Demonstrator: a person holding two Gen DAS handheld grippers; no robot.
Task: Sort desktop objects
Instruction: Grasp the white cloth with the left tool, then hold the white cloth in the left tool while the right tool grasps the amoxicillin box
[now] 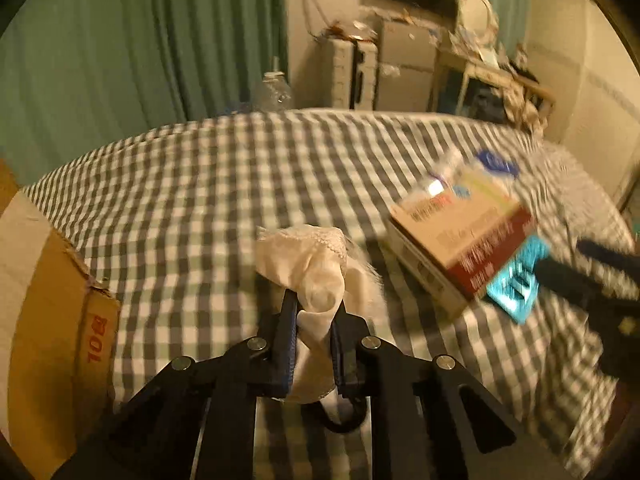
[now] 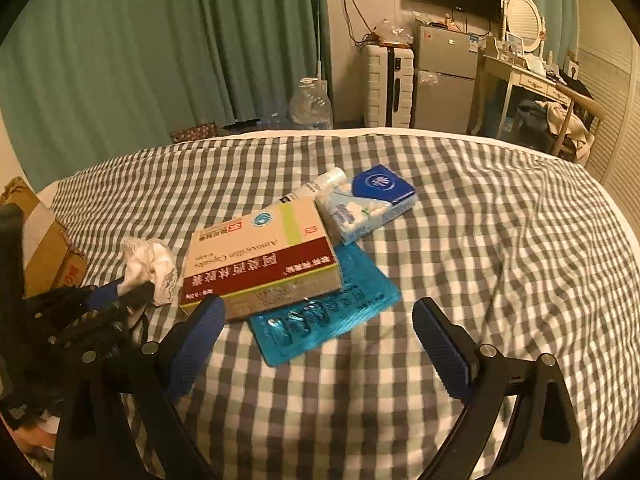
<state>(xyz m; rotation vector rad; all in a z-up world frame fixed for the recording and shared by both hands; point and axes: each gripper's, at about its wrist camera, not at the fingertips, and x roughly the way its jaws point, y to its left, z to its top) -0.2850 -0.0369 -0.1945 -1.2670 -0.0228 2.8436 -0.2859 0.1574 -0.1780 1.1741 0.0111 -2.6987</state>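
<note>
Between the jaws of the left gripper (image 1: 314, 312) sits a crumpled white tissue (image 1: 308, 264). The jaws are squeezed together on it, and the tissue bulges out above the two blue pads. Some of it hangs down between the black arms too.

At 9 o'clock from that gripper, at the edge of the bed (image 1: 200, 184), is a brown cardboard box (image 1: 52, 320) with red numbers on its side. At 2 o'clock lies a medicine box (image 1: 460, 240), cream and dark red. It looks blurry in the left wrist view.

The right gripper (image 2: 320, 320) has its jaws wide apart, with nothing between them but the checked bed cover. Its blue pads (image 2: 196, 344) stand on either side of a teal pill sheet (image 2: 332, 320), which lies flat on the bed at 12 o'clock from the jaws. The medicine box rests on top of the far part of that sheet. Past the box, at 1 o'clock, is a blue and white tissue pack (image 2: 368, 204), touching the box's far corner. A small white tube (image 2: 324, 184) pokes out just behind them.

Far off at 12 o'clock are green curtains (image 2: 140, 48), a water jug (image 2: 312, 106) on the floor, a white suitcase (image 2: 386, 84) and a small grey fridge (image 2: 444, 76).
</note>
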